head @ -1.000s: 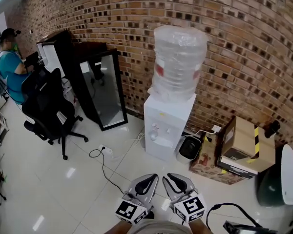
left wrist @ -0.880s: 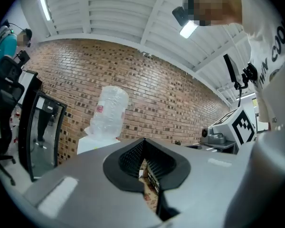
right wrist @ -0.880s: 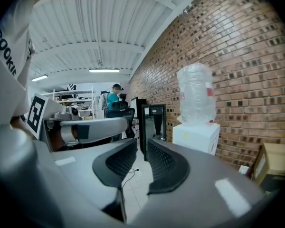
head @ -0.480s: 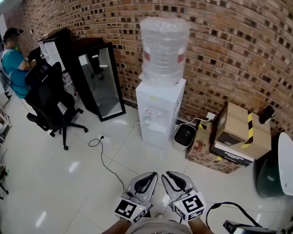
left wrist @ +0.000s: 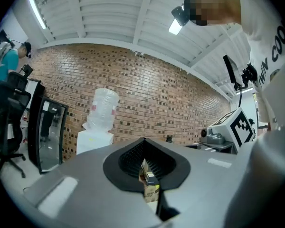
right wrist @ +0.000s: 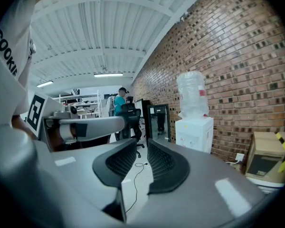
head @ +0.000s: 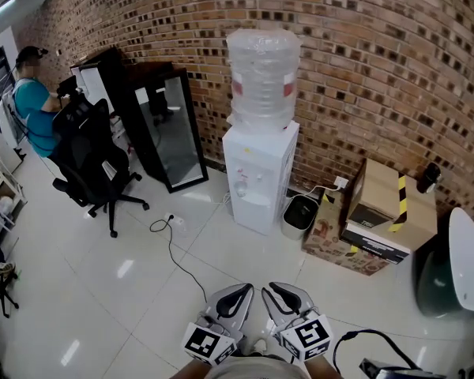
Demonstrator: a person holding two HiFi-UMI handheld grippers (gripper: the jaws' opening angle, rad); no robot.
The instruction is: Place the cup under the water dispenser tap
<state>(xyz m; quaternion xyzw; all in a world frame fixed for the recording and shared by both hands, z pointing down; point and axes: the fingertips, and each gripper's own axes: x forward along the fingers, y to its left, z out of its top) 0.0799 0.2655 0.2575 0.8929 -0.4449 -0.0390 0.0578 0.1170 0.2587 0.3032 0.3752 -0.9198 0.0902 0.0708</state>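
Note:
The white water dispenser (head: 257,172) stands against the brick wall with a clear bottle (head: 262,77) on top and its taps (head: 241,189) facing me. It also shows in the left gripper view (left wrist: 92,139) and the right gripper view (right wrist: 194,132). No cup is in any view. Both grippers are at the bottom edge of the head view, side by side and well short of the dispenser. My left gripper (head: 245,289) (left wrist: 144,141) is shut with its tips touching and nothing held. My right gripper (head: 275,288) (right wrist: 142,144) stands slightly open and empty.
Stacked cardboard boxes (head: 383,212) and a small dark bin (head: 298,215) sit right of the dispenser. A cable (head: 178,251) trails over the white floor. A black framed panel (head: 170,136), an office chair (head: 91,160) and a seated person (head: 35,105) are at the left.
The head view has shifted: the dispenser now shows further left, higher and a little smaller. Both grippers keep their place at the bottom edge, and their jaws have not changed.

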